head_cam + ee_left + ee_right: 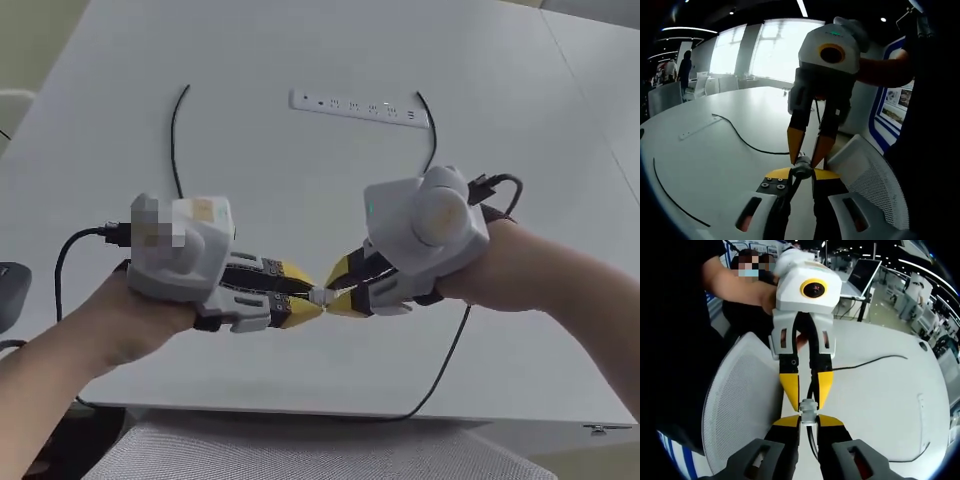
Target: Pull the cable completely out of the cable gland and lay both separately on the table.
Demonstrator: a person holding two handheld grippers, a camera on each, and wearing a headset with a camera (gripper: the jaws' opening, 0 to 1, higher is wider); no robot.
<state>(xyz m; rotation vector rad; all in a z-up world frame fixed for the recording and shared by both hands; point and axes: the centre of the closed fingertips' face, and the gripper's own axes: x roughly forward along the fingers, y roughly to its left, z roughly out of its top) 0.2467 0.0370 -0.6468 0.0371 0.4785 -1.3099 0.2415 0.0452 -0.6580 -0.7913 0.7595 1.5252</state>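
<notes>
Right now the cable gland [322, 296], small and white, is held in the air on the near side of the power strip [360, 108] and well apart from it, over the near edge of the white tabletop [300, 190]. Both grippers meet on it tip to tip. The left hand-held gripper [312, 297] comes in from the near left of the strip, jaws nearly closed, yellow tips pinching one end of the gland. The right hand-held gripper [333, 293] comes in from below the strip's right end, jaws also narrowed down, tips clamped on the other end. In the right gripper view the gland sits upright between that gripper's own yellow tips, with the left gripper's tips touching its top. The cable [812, 441] is thin and black and still runs through the gland. It shows below the gland between the right gripper's jaws and as a dark line above it between the left gripper's jaws. Hard to tell how much of it is inside the gland.

A loose black wire [178, 140] lies on the tabletop left of the strip. A white mesh chair [300, 455] sits nearest the camera, beyond the tabletop edge from the strip.
</notes>
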